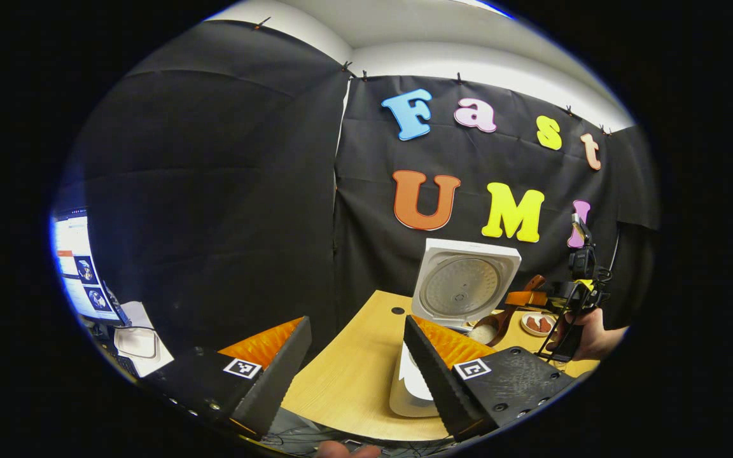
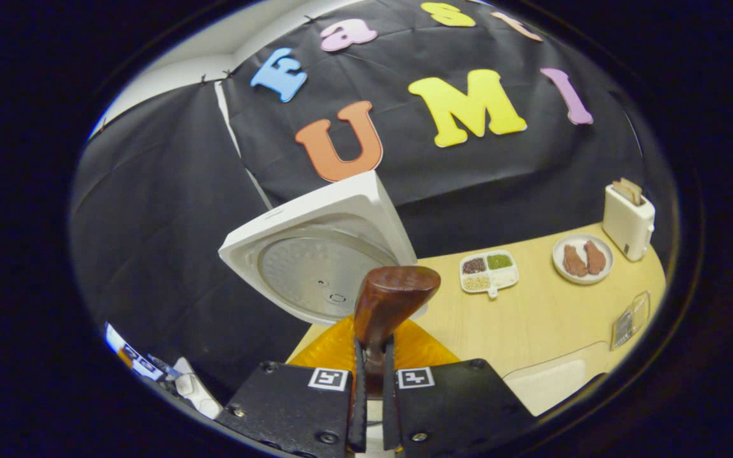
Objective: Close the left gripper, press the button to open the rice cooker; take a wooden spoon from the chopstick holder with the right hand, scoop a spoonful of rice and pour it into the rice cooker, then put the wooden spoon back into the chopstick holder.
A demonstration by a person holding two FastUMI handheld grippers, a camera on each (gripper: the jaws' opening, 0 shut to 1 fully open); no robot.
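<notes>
The right gripper point(image 2: 370, 375) is clamped on the handle of the spoon point(image 2: 392, 299), both fingers pressing a narrow part of the shaft just below its broad rounded end. In the left gripper view the spoon's bowl point(image 1: 490, 327) carries a heap of white rice and hangs over the open cooker point(image 1: 414, 381), whose lid point(image 1: 465, 286) stands upright. The left gripper point(image 1: 357, 366) is spread wide and holds nothing, low over the table point(image 1: 347, 381) with the cooker body just beyond its fingers. The spoon looks stiff, light and smooth, probably polished wood, so I judge it could twist in a narrow grip; the hold near the handle's end leaves the loaded bowl far out, and the loose rice would spill if it tilted early. No brand or label can be read on the cooker or spoon; the fingers carry only square coded markers.
</notes>
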